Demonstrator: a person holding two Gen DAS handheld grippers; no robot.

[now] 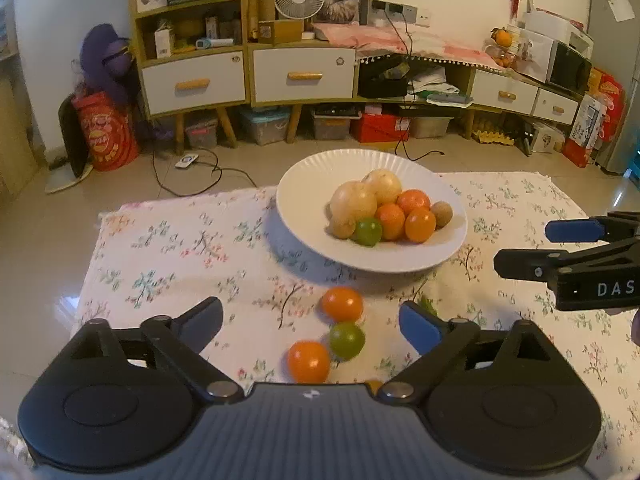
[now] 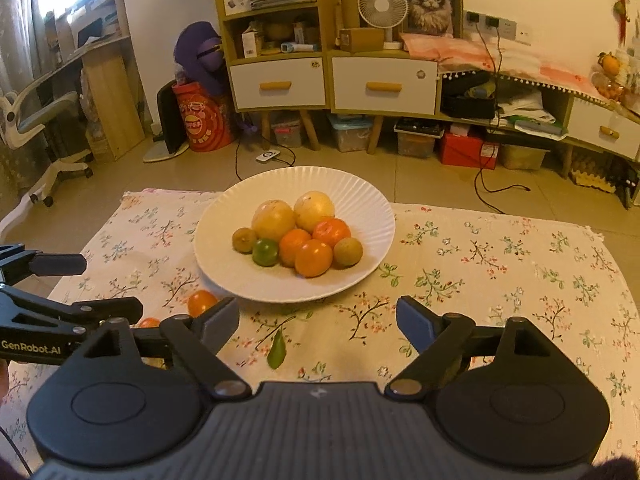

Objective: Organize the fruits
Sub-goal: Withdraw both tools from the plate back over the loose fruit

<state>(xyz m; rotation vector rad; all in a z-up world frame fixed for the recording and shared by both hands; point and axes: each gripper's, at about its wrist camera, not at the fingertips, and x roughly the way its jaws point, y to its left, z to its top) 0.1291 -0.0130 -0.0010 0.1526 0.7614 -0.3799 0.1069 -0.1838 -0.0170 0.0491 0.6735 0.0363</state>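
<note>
A white plate (image 1: 304,184) on the floral cloth holds several fruits: two large yellow ones, oranges, a green one and brown ones. It also shows in the right wrist view (image 2: 360,196). In front of the plate lie an orange (image 1: 342,303), a green fruit (image 1: 346,340) and a second orange (image 1: 308,361), loose on the cloth. My left gripper (image 1: 310,324) is open and empty, its fingers either side of these three. My right gripper (image 2: 318,322) is open and empty above bare cloth, near a green leaf (image 2: 277,347). One loose orange (image 2: 202,302) shows left of it.
The floral cloth (image 1: 168,264) covers a low table. Beyond it is tiled floor with cables, and shelving (image 1: 248,40) with drawers and boxes at the back. The right gripper shows at the right edge of the left wrist view (image 1: 520,250). An office chair (image 2: 36,128) stands far left.
</note>
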